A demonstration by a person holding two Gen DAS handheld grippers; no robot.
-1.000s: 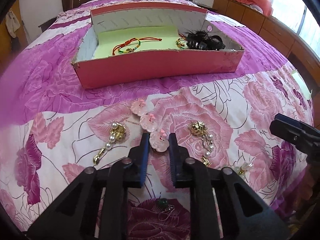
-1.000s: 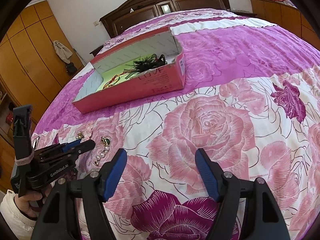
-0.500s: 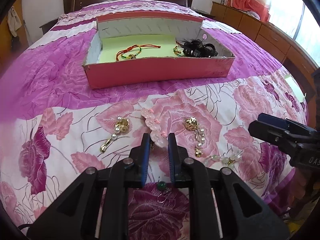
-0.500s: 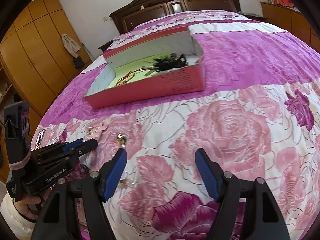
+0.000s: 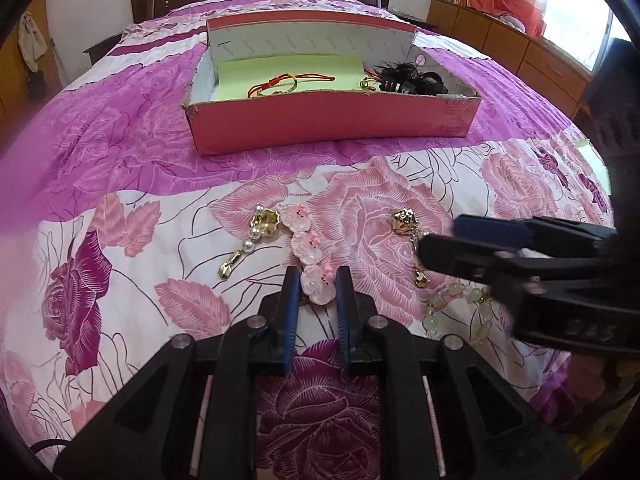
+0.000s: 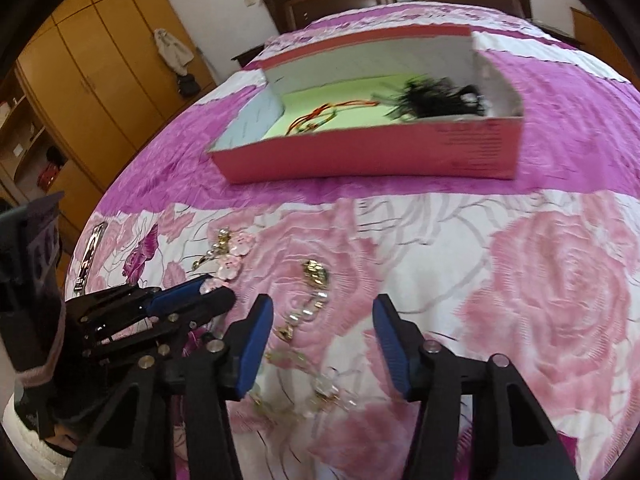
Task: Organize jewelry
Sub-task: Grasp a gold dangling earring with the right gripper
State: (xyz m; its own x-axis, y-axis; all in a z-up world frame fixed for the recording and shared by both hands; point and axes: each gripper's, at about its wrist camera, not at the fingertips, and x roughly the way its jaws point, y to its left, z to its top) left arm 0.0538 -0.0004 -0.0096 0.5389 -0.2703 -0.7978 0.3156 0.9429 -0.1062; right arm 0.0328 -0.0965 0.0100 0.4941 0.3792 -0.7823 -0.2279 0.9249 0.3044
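Pink hair clip gripped by left gripper, near the red box.
Right gripper is closing, nothing clamped; a gold earring lies just beyond it.

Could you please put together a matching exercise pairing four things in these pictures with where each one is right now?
Things:
1. red cord bracelet
2. black feathered hair clip
3. pink cat-charm hair clip
4. pale green bead bracelet

Places:
A. on the bedspread, its near end between the left gripper's fingers
B. on the green liner in the pink box
C. on the bedspread, under the right gripper, whose jaws are closing
D. at the right end of the pink box

Pairs: 1-B, 2-D, 3-A, 4-C
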